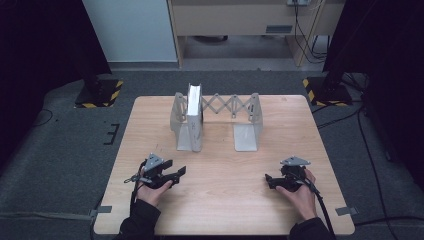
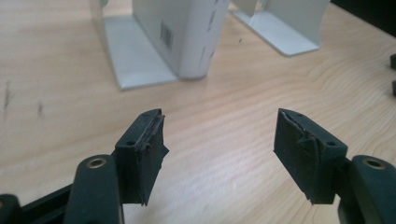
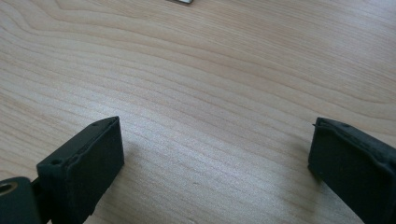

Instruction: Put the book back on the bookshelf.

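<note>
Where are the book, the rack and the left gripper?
book (image 1: 195, 117), high view, on its white spine.
rack (image 1: 246, 136), high view, on its right end plate.
left gripper (image 2: 219, 147), left gripper view, between its open jaws.

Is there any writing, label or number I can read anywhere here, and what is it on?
No text can be read.
Barcode label on the white book standing in the grey expanding book rack: bars show, any digits too blurred to read.
Yellow-and-black hazard stripes on the stand bases on the floor: a marking, no words.
</note>
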Demonstrator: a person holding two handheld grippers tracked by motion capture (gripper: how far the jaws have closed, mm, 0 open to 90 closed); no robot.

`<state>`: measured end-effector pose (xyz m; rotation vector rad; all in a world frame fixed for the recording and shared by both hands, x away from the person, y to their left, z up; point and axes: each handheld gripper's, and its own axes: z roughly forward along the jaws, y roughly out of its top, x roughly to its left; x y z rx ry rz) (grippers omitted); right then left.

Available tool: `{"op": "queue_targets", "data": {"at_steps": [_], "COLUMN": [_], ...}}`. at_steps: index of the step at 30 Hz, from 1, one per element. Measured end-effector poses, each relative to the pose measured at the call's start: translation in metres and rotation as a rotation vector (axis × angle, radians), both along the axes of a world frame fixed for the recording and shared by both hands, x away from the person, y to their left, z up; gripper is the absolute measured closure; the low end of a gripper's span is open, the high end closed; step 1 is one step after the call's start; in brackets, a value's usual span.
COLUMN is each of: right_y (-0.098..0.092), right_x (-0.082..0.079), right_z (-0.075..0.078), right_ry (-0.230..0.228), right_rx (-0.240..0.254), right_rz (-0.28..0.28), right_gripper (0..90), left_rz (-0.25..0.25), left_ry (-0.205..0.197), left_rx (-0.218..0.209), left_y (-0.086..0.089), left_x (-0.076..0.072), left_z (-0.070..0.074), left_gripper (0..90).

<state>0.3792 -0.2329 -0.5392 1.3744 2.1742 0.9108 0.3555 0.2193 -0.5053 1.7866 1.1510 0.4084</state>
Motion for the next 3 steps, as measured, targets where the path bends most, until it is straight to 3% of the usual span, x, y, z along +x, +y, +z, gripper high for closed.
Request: {"op": "queue_targets", "data": {"at_steps": [3], "right_y": [0.0001], "right_x": [-0.0005], "right_z": [0.0002], "right_ry": [-0.002], "right_rx": [-0.003], "right_rz": [0.002], "right_gripper": [4.7], "left_rz": [0.005], "left_ry": [0.024], "left_rx": [0.034], "left_y": [0.0085], "left_x": [-0.0062], "left_z": [-0.0069], "left_gripper": [31.0]}}
